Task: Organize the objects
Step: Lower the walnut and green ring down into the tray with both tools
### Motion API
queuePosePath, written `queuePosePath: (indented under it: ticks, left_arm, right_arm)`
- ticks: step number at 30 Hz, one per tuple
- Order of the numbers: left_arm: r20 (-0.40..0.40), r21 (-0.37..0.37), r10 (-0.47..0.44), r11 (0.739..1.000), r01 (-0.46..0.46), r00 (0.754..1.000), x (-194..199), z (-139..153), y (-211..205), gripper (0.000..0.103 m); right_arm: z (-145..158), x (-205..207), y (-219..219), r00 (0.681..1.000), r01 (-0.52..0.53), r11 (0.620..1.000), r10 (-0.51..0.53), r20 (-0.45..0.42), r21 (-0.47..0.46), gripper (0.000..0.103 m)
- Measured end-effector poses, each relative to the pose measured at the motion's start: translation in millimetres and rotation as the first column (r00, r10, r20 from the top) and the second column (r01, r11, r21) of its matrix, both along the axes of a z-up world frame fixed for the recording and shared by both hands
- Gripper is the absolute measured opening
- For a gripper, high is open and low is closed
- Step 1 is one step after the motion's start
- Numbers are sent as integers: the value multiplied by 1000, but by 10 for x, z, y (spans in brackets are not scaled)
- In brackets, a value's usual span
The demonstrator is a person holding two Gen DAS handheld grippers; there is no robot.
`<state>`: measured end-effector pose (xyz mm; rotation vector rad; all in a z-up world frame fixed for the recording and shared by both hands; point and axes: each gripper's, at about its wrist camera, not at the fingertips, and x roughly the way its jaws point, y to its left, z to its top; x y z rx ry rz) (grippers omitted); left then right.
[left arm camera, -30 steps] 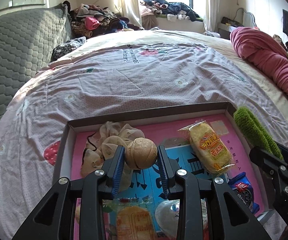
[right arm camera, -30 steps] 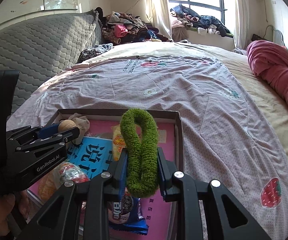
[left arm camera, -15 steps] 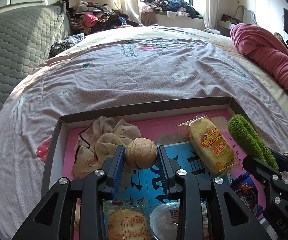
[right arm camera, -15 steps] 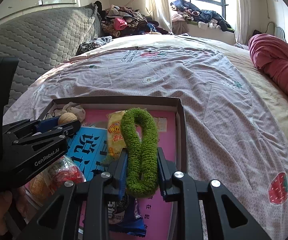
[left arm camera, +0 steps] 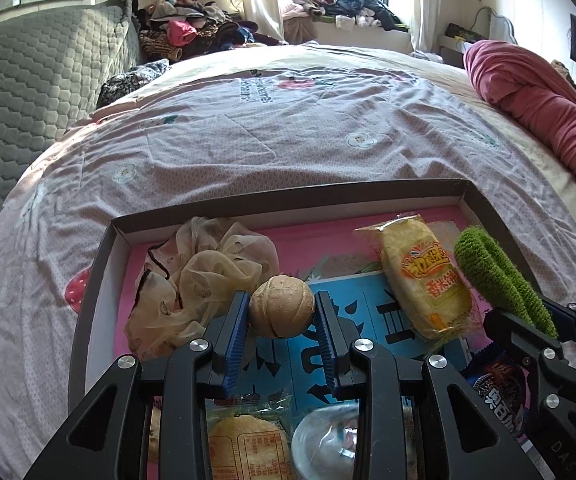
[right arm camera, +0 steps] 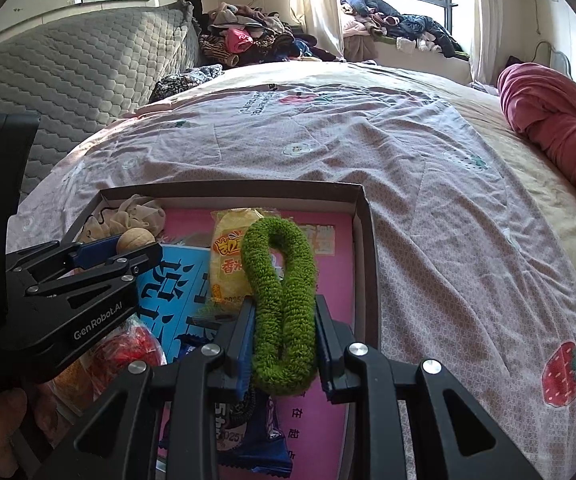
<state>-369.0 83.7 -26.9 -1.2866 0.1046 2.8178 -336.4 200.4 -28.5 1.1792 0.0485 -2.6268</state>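
A shallow cardboard box (left arm camera: 92, 280) sits on a bed (left arm camera: 288, 140) covered by a pink flowered sheet. At the box's left lies a crumpled cream scrunchie (left arm camera: 200, 272). Beside it, the left gripper (left arm camera: 281, 316) clasps a round tan ball (left arm camera: 281, 306) above the box floor. A yellow snack packet (left arm camera: 423, 280) lies further right. At the right edge, the right gripper (right arm camera: 284, 340) pinches a fuzzy green loop (right arm camera: 284, 300) above the box's pink lining.
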Motion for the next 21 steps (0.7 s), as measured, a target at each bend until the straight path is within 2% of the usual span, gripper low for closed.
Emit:
queuePosePath:
  ticks: [21]
  left_arm:
    - [24,-18,14,1000,-14,1000,-1,-31,-13,35]
  right_arm:
    - [-48,-11,30,1000,5,1000,-5,12,-17,32]
